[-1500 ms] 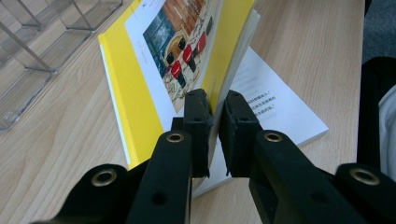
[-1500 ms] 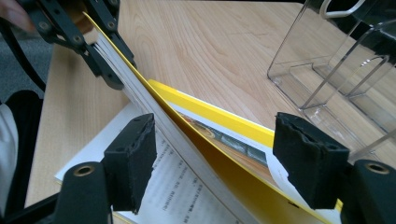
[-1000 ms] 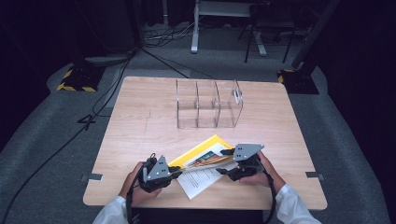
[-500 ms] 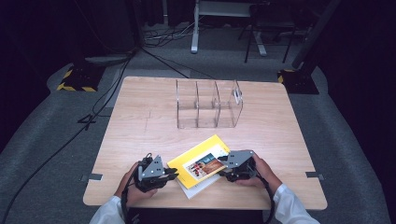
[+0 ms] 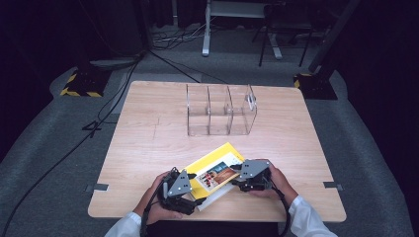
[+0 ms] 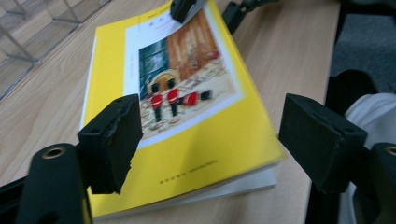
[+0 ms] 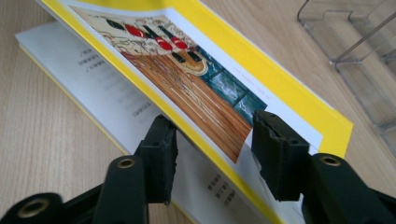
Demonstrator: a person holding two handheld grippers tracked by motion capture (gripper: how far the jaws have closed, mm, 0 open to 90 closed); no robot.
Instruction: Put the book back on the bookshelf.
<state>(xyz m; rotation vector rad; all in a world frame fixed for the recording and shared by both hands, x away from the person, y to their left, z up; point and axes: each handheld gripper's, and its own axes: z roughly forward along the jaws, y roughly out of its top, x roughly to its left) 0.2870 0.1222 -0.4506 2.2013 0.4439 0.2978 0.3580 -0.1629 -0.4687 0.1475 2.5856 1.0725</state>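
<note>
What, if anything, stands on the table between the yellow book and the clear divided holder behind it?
Nothing visible does. Bare table lies between the yellow book and the clear holder. The right gripper has the lifted cover's edge between its jaws; the left gripper stands open.

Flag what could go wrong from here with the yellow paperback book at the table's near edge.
1. The right gripper straddles only the lifted cover of the yellow paperback book; pulling may bend it.
2. The left gripper, jaws just opened, holds nothing, so the book may slide.
3. The book sits near the wooden table edge and could drop.
</note>
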